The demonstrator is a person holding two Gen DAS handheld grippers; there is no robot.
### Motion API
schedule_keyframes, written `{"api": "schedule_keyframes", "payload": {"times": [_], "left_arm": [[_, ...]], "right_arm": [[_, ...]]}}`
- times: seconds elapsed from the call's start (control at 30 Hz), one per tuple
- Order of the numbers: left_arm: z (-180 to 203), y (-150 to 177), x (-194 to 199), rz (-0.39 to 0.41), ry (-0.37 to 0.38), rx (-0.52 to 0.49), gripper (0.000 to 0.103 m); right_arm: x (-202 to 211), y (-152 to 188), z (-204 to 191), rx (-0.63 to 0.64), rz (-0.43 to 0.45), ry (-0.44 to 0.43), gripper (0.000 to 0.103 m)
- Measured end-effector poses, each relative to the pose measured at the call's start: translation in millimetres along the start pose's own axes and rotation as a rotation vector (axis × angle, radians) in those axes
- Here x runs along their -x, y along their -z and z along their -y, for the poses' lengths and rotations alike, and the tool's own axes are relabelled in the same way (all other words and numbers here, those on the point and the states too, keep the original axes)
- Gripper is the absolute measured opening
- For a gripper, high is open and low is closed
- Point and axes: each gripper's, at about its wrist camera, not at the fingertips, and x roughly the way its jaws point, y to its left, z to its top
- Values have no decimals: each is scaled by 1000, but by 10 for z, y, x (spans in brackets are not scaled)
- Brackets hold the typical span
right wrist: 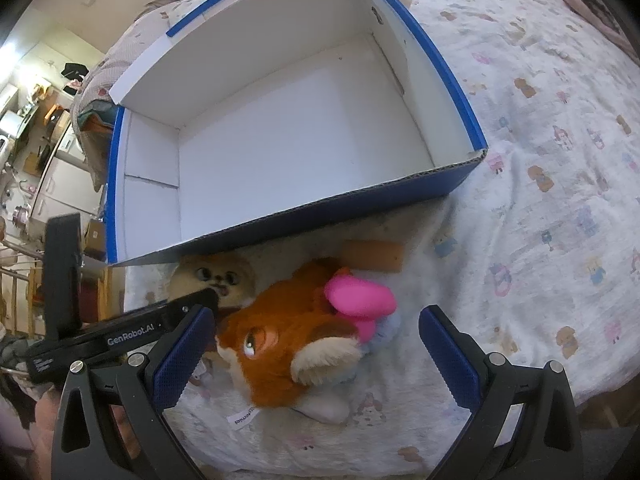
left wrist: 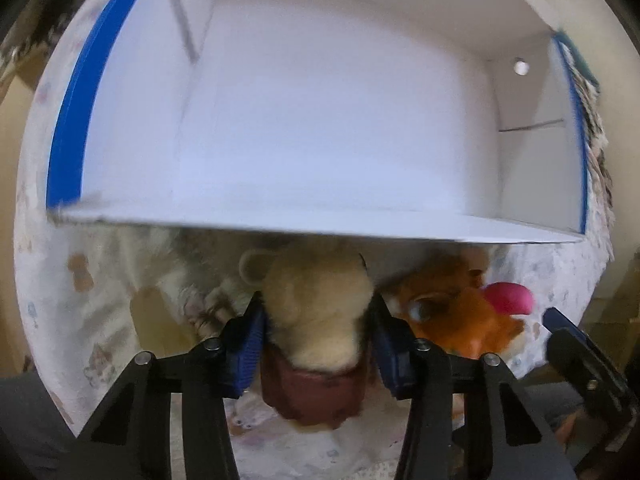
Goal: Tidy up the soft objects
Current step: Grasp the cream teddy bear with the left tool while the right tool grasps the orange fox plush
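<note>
My left gripper (left wrist: 318, 320) is shut on a cream plush toy (left wrist: 320, 304) with a maroon lower part, just in front of the near wall of an empty white box with blue outside (left wrist: 280, 120). The same cream plush (right wrist: 218, 276) shows its face in the right wrist view, with the left gripper (right wrist: 208, 298) on it. An orange plush fox with a pink bow (right wrist: 296, 336) lies on the bed beside it, also in the left wrist view (left wrist: 460, 308). My right gripper (right wrist: 316, 356) is open, its fingers either side of the fox. The box (right wrist: 280, 152) is empty.
The bed sheet (right wrist: 540, 140) with a cartoon print spreads to the right of the box. An orange block (right wrist: 376, 254) lies against the box's near wall. Room furniture and shelves (right wrist: 40, 140) stand beyond the bed's left edge.
</note>
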Motion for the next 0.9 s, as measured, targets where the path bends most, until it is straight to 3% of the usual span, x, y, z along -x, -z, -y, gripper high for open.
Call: {"api": "schedule_keyframes", "payload": {"times": [0.07,0.3,0.4,0.53,0.73,0.9], "left_arm": [[117,-7,51,16,1,-31,46],[308,-91,-267,-74,-80,-99,44],[349,-124,-260,-49,-72,-91,43],[308,-91,47,26,-96,-106,43],[88,21,394,114,-119,-96,43],[-191,60,571,168,-133,-72,43]], "right_arm": [[0,-7,-11,5,-2,-2,103],[-16,-8,-73,25,-5,5,103],[-18,6,-45,15,-8,3,103],[-38,-5,14,-17,-19,-11,103],[-192,20,91,-100,-96,-117,103],[-304,52,77,-115,-108,-181,103]]}}
